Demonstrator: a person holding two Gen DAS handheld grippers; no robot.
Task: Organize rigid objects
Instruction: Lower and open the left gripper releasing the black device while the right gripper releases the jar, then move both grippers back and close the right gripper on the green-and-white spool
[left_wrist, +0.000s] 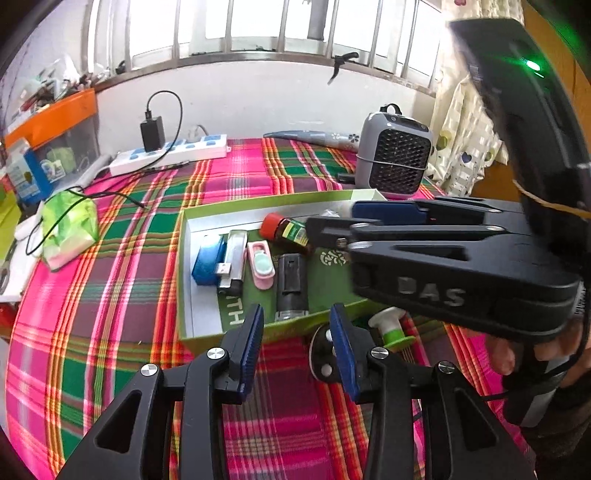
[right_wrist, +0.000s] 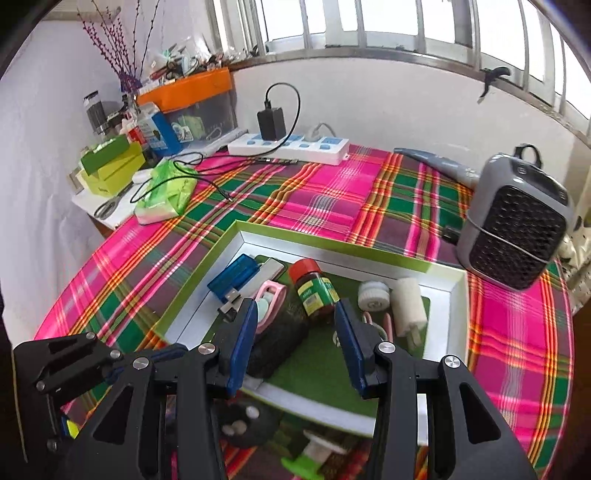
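Green box (right_wrist: 334, 242) on our plaid desk (right_wrist: 332, 199), brown bottle (right_wrist: 316, 291), blue case (right_wrist: 232, 275), black cylinder (right_wrist: 277, 347) inside, left tongs (left_wrist: 297, 349) and right tongs (right_wrist: 295, 345) both gaping, holding nothing, spool (left_wrist: 391, 328) just outside.

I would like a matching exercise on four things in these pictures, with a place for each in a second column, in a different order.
Things:
1. Brown bottle
2. Green spool
3. Black charger
4. Grey fan

Places:
a. plugged into the white power strip
b. on the cloth, beyond the far right corner of the box
c. lying inside the box
d. on the cloth, just outside the near wall of the box

Pairs: 1-c, 2-d, 3-a, 4-b
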